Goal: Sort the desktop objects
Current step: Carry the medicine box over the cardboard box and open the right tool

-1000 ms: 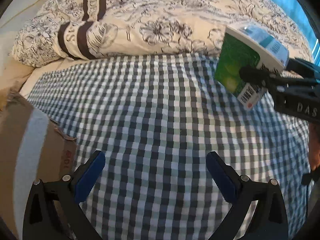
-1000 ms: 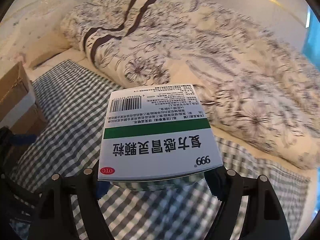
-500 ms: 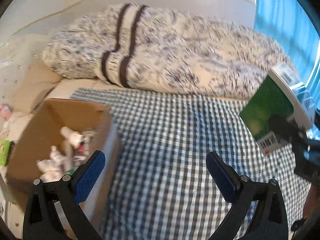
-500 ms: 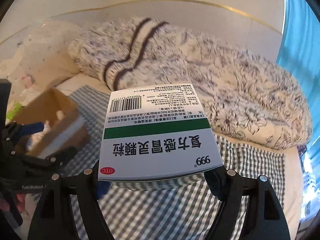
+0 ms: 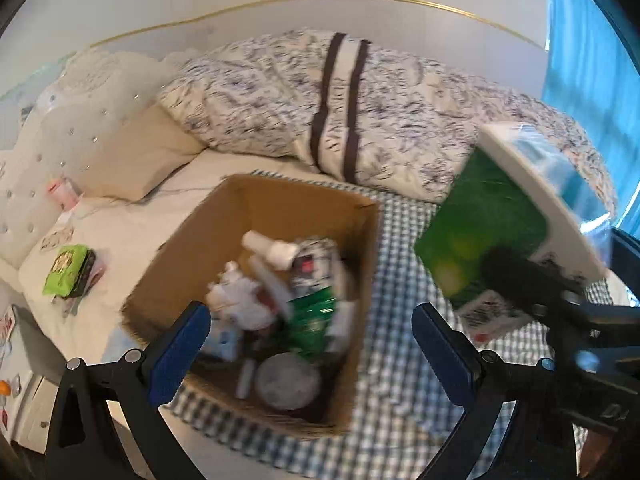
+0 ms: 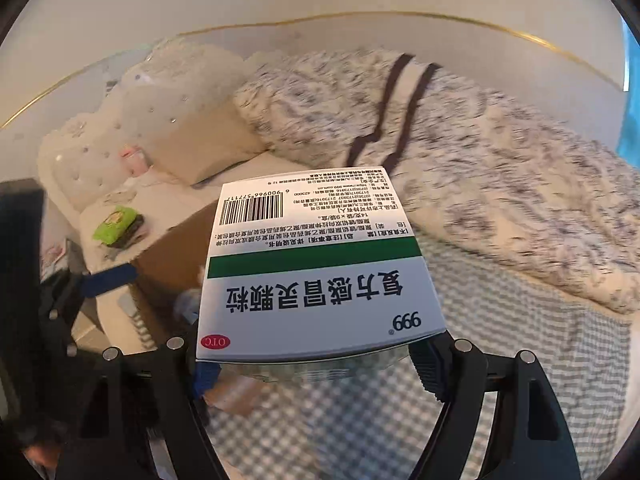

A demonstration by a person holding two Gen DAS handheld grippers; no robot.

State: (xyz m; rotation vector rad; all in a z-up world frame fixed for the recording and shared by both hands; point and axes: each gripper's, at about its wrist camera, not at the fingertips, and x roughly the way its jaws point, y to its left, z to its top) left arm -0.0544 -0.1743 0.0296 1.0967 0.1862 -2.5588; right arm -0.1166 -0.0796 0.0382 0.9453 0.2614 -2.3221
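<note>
Beside the cardboard box (image 5: 256,208) rim, right jaws clamped on medicine box (image 6: 316,280), left jaws apart.

Grippers: two were in view, the left gripper (image 5: 308,344) with jaws apart and the right gripper (image 6: 316,364) with jaws closed on a box.
Medicine boxes held: one, the medicine box (image 6: 316,272), white and green.
Cardboard boxes: one, the cardboard box (image 5: 296,208), open on the checked cloth (image 5: 400,400).
Things inside the cardboard box: too blurred to count; at least one white bottle (image 5: 272,250) and one green packet (image 5: 312,316) showed.
Green packs at far left: one green pack (image 5: 68,270).
Floral quilts: one floral quilt (image 5: 280,112), far side.
Dark stripes on the quilt: two.
Pillows: one beige pillow (image 5: 132,160).
</note>
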